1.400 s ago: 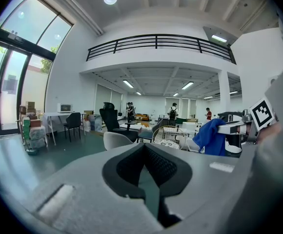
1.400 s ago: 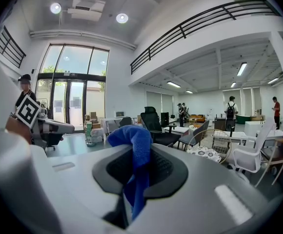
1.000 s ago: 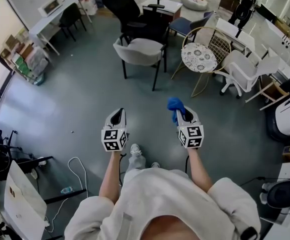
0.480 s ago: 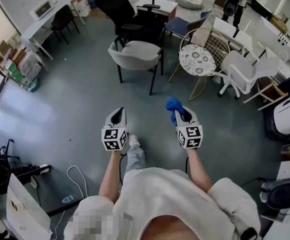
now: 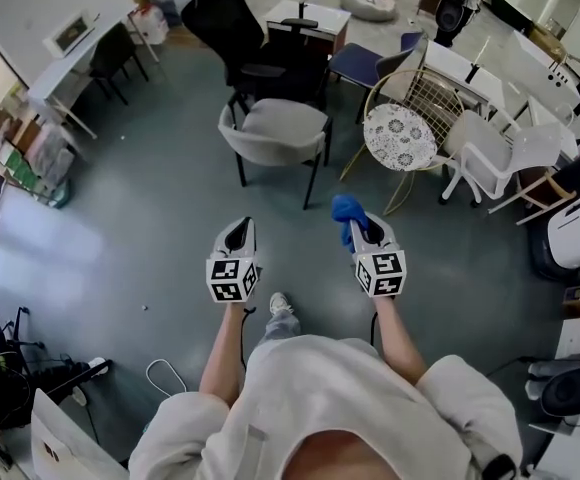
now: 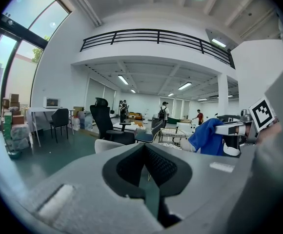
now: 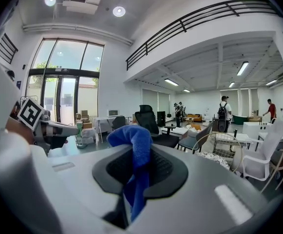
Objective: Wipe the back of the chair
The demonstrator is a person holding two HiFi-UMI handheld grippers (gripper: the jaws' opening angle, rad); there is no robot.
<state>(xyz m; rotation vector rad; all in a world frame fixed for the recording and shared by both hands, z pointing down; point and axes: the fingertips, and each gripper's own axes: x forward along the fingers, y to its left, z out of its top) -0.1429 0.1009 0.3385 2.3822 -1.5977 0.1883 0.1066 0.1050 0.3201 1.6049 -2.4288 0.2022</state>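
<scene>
R gripper [image 5: 362, 230] fingers pinch blue cloth [image 5: 348, 208], pointing fwd toward chair [image 5: 275, 133]; L gripper [image 5: 236, 230] fingers together.

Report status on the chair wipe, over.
Left gripper shut, empty. Right gripper shut on blue cloth. Grey chair ahead, not yet touched, apart from both. Nothing on the floor between.

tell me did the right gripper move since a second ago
Yes. The right gripper, shut on the blue cloth, has come forward toward the grey chair: the floor gap between them is smaller in the head view.
</scene>
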